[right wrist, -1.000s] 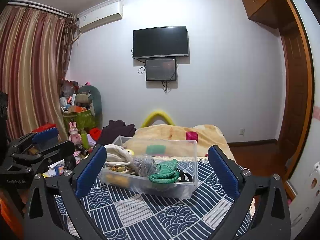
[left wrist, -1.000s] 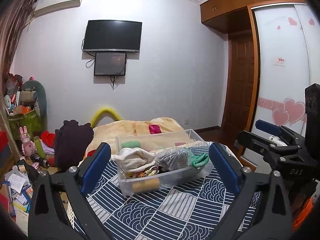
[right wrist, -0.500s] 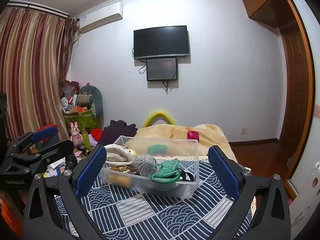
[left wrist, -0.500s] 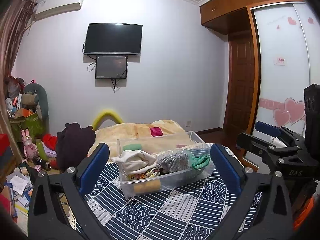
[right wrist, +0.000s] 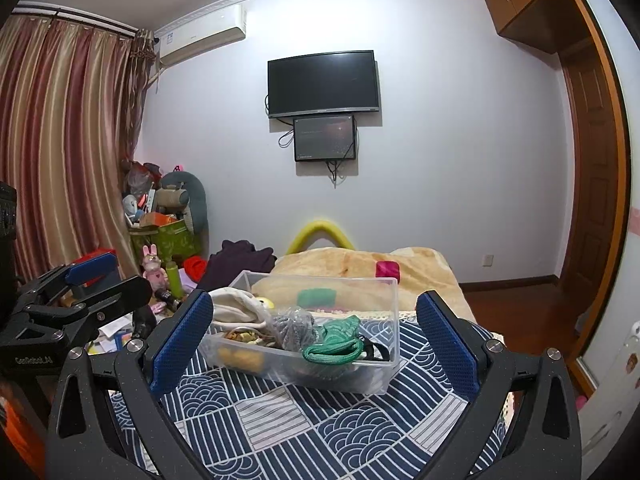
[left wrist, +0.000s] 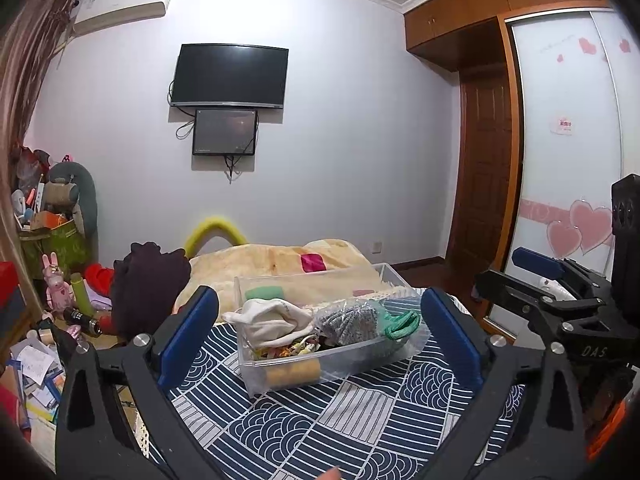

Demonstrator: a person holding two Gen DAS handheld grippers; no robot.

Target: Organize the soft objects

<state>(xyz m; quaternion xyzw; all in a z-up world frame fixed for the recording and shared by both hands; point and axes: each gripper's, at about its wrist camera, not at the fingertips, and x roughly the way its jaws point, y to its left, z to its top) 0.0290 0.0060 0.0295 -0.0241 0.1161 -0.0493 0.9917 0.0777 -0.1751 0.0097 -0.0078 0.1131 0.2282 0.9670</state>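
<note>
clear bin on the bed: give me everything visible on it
The clear plastic bin is a rectangular, lidless, see-through tub resting flat on the blue-and-white patterned bedspread, with a tan blanket behind it. It is heaped above the rim: cream cloth at one end, a grey knit bundle in clear wrap in the middle, a green cord item draped over the front edge, yellow pieces low inside. Both the left gripper and right gripper are open, short of it, touching nothing.

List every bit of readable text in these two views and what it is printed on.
"DAS": on the black body of the right claw, seen from the left wrist.
"GenRobot.AI": on the body of the left claw, small, so the reading is uncertain.
Red-print sticker on the wardrobe door: too blurred.
Air conditioner label: too small.
</note>
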